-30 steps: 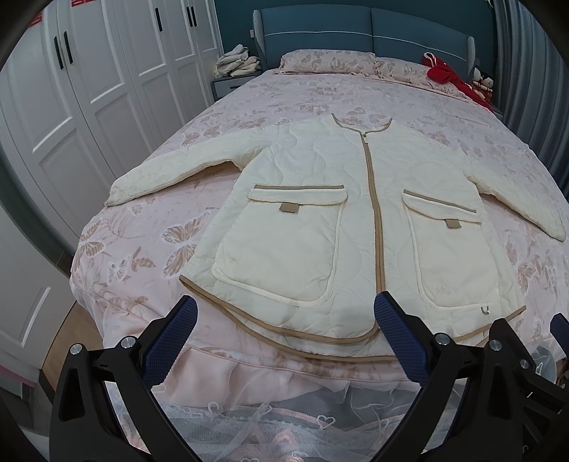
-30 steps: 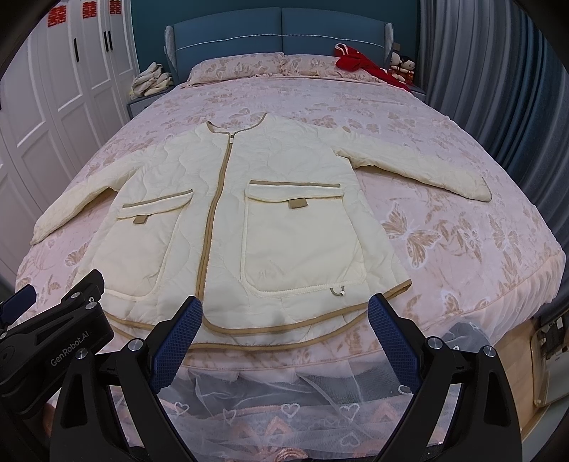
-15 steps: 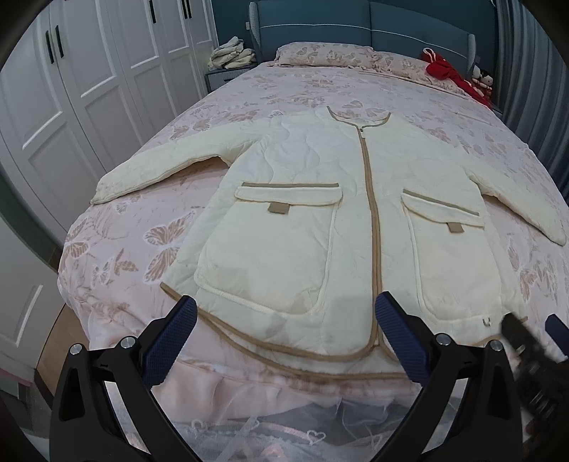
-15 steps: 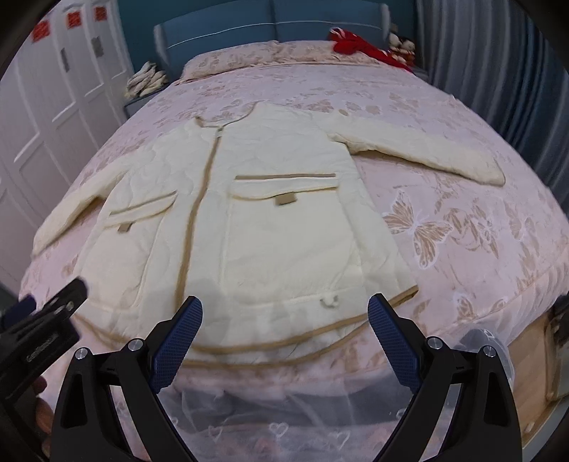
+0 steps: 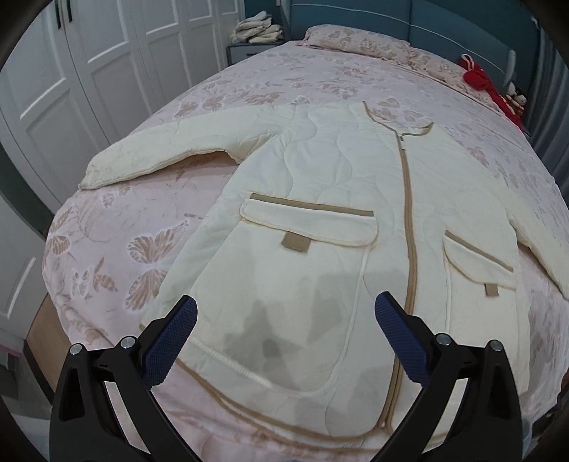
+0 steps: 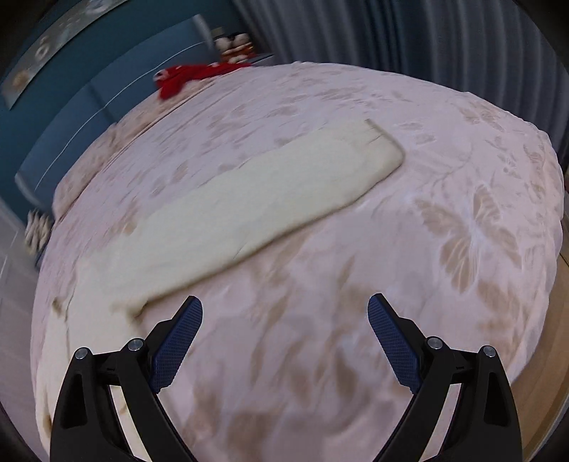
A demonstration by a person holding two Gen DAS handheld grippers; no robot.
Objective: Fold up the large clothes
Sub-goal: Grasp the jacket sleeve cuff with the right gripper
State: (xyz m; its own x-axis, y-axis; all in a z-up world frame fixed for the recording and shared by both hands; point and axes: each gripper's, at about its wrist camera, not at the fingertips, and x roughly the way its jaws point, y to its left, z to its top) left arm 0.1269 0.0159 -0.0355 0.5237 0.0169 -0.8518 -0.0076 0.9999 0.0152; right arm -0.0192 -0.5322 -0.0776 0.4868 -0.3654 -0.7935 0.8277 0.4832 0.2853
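Observation:
A cream quilted jacket (image 5: 320,199) with tan trim, a centre zip and two flap pockets lies flat, front up, on the pink bed. Its left sleeve (image 5: 170,149) stretches out toward the wardrobe side. My left gripper (image 5: 284,316) hovers open over the lower left pocket, its shadow falling on the fabric. In the blurred right wrist view the jacket's other sleeve (image 6: 270,199) lies across the bedspread, cuff to the upper right. My right gripper (image 6: 284,316) is open above bare bedspread, just below that sleeve, holding nothing.
The pink butterfly-print bedspread (image 5: 117,248) covers the whole bed. White wardrobe doors (image 5: 71,81) stand at the left. A nightstand with folded cloth (image 5: 258,30) is by the blue headboard (image 6: 106,81). A red garment (image 6: 188,76) lies near the pillows. Grey curtains (image 6: 426,35) hang right.
Both grippers have moved forward over the bed. The left one has come closer above the jacket's left pocket. The right one has swung right, off the jacket body, toward the right sleeve.

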